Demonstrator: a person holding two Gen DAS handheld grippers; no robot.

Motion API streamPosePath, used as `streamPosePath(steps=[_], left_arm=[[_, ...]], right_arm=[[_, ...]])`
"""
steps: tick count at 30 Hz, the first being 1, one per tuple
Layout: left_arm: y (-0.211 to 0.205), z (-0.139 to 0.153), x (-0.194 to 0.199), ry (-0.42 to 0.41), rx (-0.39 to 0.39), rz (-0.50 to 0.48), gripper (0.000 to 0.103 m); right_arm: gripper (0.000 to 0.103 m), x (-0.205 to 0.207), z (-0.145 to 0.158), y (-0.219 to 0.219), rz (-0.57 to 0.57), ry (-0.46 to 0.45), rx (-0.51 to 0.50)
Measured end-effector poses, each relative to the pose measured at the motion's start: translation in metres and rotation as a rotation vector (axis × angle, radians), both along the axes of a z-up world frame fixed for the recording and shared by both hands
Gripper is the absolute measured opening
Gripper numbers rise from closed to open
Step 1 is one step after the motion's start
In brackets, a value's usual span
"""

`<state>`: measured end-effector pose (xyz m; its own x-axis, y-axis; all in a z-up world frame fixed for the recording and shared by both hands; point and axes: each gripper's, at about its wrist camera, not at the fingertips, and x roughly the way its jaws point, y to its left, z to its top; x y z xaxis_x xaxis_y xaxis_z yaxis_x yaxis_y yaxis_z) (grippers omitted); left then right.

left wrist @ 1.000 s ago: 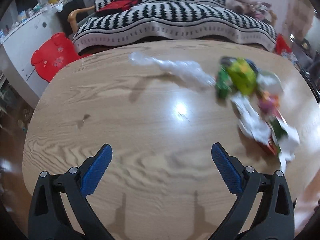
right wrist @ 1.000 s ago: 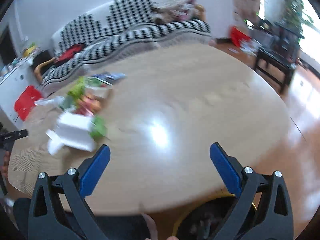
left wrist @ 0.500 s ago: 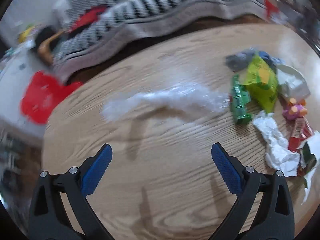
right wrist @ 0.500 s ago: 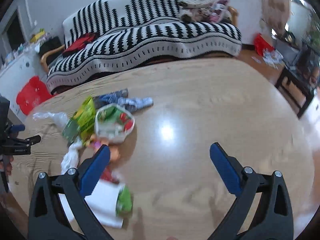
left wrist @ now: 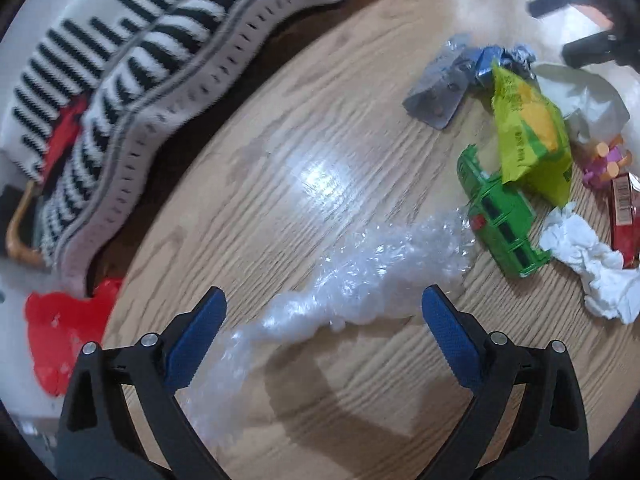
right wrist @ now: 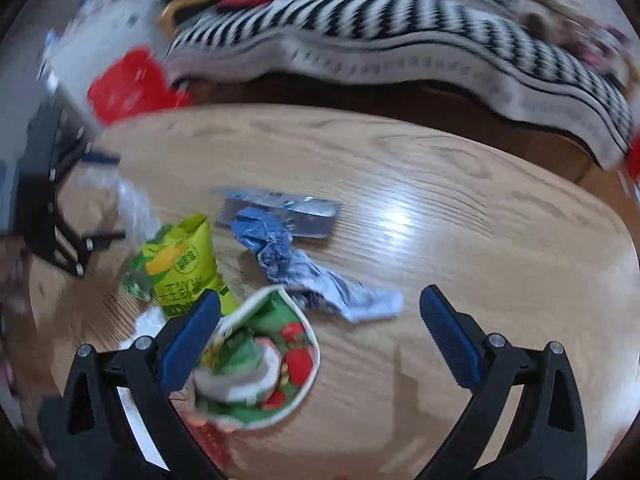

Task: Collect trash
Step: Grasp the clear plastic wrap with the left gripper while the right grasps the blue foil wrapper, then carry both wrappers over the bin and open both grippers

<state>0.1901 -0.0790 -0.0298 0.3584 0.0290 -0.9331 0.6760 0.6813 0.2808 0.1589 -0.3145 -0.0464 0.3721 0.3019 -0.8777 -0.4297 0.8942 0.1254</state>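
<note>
Fingers [left wrist: 192, 336] of the left tool [left wrist: 324, 328] stand wide apart over the wooden worktop [left wrist: 280, 152], and a long strip of clear crinkled plastic [left wrist: 360, 276] lies between them, untouched by either blue pad as far as the left wrist view shows. Its long axis runs on a slant, from the near left by the left finger up and away to the right, where its far end meets a flattened green carton [left wrist: 500, 220]. Beyond the carton a yellow-green snack bag [left wrist: 528, 132] lies with its long side pointing away from the camera, a grey foil wrapper [left wrist: 440, 92] farther off and a crumpled white tissue [left wrist: 592, 260] to the right.

The right tool [right wrist: 320, 328] is also open, its fingers spread, hovering just above a round torn lid [right wrist: 264, 360] printed green and red, which lies mostly by the left finger. A crumpled blue-grey wrapper [right wrist: 304, 268] stretches from the snack bag [right wrist: 184, 260] toward the gap between the fingers, its long axis slanting down to the right.

Only the right wrist view shows the printed face of the lid and the left tool [right wrist: 68, 236] at the worktop's [right wrist: 460, 220] left edge; only the left wrist view shows the full strip of plastic and the tissue. A striped sofa [right wrist: 400, 32] stands behind the worktop.
</note>
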Motion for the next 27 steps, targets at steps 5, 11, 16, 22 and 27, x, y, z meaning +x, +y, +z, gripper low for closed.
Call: streamPosePath(steps=[5,11,16,22,27], left_arm=[[0.006,-0.009,0.009,0.092,-0.035,-0.104,0.080],[0.020,-0.010,0.030,0.202,-0.164,0.004,0.066],[0.027,-0.001,0.023,0.160,-0.178,0.092,0.009],[0.033,0.016,-0.014,0.122,-0.104,0.129,0.008],[0.025,0.050,-0.053,0.092,-0.070,0.137,0.008]], right_arm=[[0.096,0.022,-0.018,0.020,0.117,0.100,-0.048],[0.064,0.033,-0.029,0.033,0.142,0.104,-0.123],[0.027,0.026,-0.021,0.032,0.060,0.079,-0.176],[0.026,-0.006,0.016,0.008,-0.043,0.003,-0.181],[0.026,-0.047,0.060,-0.022,-0.117,-0.039,-0.195]])
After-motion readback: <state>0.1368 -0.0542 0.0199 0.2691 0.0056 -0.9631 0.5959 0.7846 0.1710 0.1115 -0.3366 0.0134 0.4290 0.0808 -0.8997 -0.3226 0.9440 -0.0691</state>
